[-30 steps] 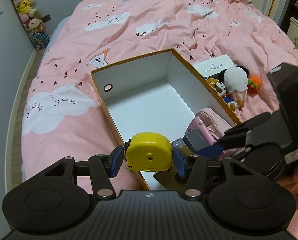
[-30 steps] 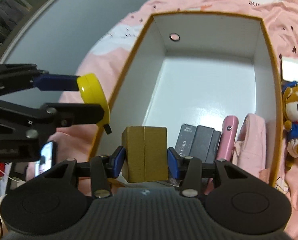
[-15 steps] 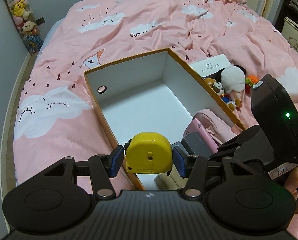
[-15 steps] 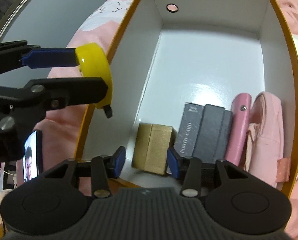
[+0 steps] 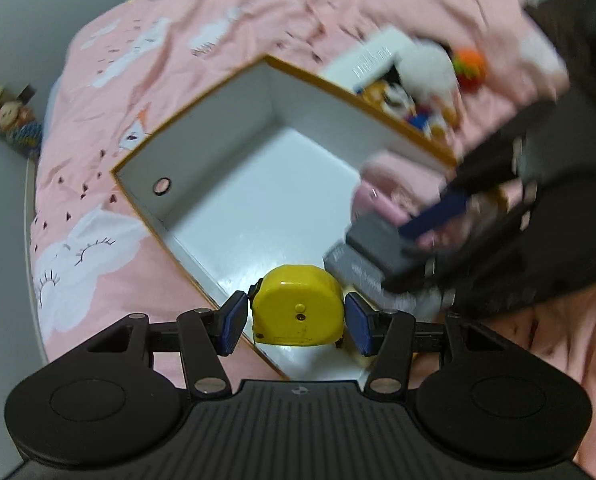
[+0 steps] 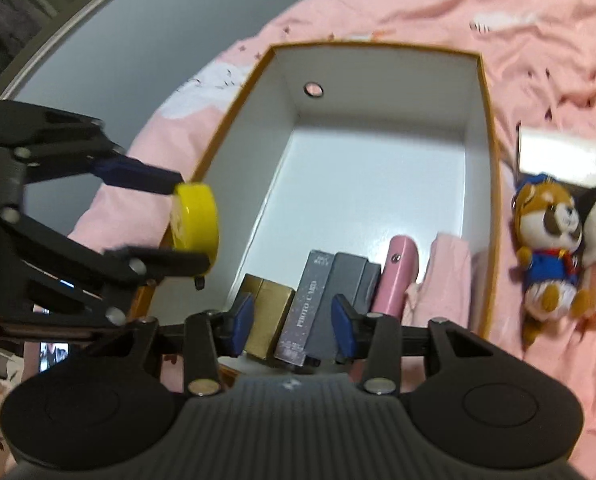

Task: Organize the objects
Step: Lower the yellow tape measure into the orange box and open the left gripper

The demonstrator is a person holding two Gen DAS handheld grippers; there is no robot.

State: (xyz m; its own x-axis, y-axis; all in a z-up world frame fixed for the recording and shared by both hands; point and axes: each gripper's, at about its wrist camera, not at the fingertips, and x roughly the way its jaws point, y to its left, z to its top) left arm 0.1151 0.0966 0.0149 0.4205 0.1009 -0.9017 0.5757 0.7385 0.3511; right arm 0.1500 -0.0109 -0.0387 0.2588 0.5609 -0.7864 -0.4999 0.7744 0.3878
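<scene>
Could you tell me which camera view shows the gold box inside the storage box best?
The right wrist view: the gold box stands sharp beside the grey card boxes. In the left wrist view it is hidden behind the yellow tape measure and motion blur.

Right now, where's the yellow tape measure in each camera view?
Left wrist: yellow tape measure low centre, between the left gripper fingers, over the box's near corner.
Right wrist: left of centre, edge-on, beside the box's left wall.
Shared landmark: the round hole in the box end wall.
</scene>
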